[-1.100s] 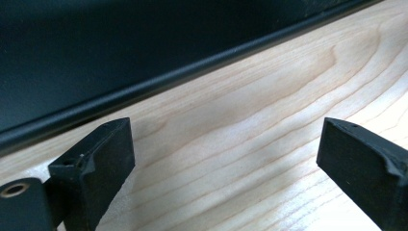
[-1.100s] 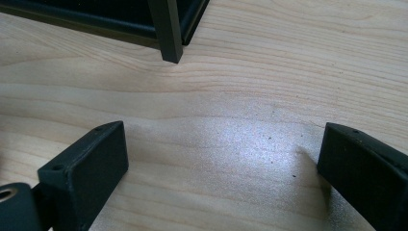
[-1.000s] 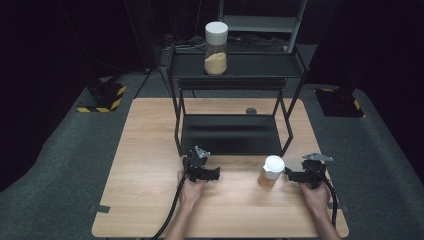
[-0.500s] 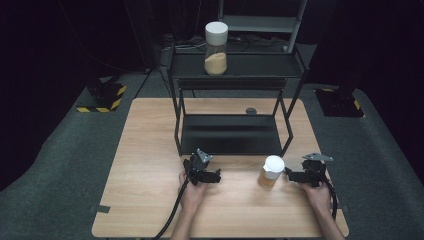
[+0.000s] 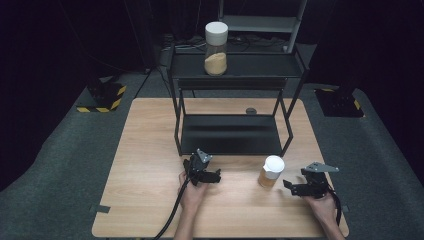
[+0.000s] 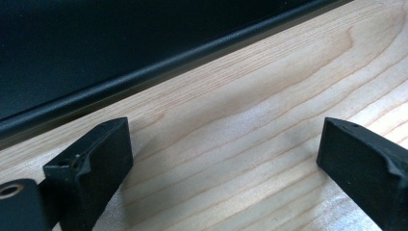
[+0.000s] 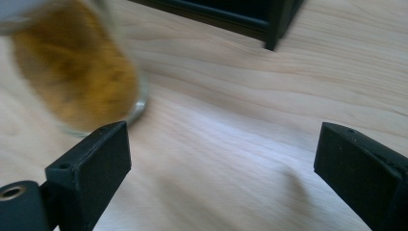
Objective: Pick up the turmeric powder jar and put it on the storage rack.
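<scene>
The white-lidded jar (image 5: 271,171) stands upright just left of the right gripper (image 5: 290,186), whose empty, spread jaws have just been closing slightly; the left gripper (image 5: 216,176), also spread, sits farther off.

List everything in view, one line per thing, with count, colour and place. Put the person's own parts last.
jar on table: 1, clear with white lid, amber filling, near edge of the table, between the two grippers, nearer the right one
jar on rack: 1, clear with white lid, tan filling, top shelf of the rack
rack: 1, black, two shelves, far half of the table
small disc: 1, dark, on the table behind the rack
table: 1, light wood
floor blocks: 2, black with yellow stripes, either side of the table
left gripper: 1, black, jaws open, nothing between them
right gripper: 1, black, jaws open, nothing between them
hands: 2, near edge
</scene>
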A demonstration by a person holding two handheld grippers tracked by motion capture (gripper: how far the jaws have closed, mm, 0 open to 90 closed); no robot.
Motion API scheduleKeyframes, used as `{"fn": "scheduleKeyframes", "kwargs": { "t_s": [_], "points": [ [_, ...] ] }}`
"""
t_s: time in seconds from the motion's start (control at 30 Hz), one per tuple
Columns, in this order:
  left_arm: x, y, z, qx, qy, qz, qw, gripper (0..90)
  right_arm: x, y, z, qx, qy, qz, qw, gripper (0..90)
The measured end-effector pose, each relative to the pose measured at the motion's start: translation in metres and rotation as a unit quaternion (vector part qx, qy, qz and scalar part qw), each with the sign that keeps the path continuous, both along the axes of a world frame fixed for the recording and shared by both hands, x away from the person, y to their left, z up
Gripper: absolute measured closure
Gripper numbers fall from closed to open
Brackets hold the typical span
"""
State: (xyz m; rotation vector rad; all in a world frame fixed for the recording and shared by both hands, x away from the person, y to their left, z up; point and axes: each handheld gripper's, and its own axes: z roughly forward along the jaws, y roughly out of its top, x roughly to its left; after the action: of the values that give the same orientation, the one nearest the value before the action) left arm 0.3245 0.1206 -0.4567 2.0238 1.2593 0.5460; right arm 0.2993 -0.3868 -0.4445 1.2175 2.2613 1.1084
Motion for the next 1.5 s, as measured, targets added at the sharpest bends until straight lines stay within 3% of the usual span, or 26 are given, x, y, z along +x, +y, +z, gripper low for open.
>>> {"fn": "scheduleKeyframes", "kwargs": {
  "t_s": [0.3, 0.6, 1.5],
  "points": [
    [0.0, 0.0, 0.0, 0.0, 0.0, 0.0, 1.0, 5.3, 0.0, 0.011, -0.001, 0.012, -0.002, 0.051, 0.9986, 4.9],
    [0.0, 0.0, 0.0, 0.0, 0.0, 0.0, 1.0, 5.3, 0.005, 0.024, 0.001, 0.024, -0.002, 0.077, 0.9967, 5.1],
    [0.0, 0.0, 0.001, 0.002, 0.001, -0.001, 1.0, 5.3, 0.01, 0.044, 0.0, 0.052, -0.042, 0.086, 0.994, 22.5]
  ]
}}
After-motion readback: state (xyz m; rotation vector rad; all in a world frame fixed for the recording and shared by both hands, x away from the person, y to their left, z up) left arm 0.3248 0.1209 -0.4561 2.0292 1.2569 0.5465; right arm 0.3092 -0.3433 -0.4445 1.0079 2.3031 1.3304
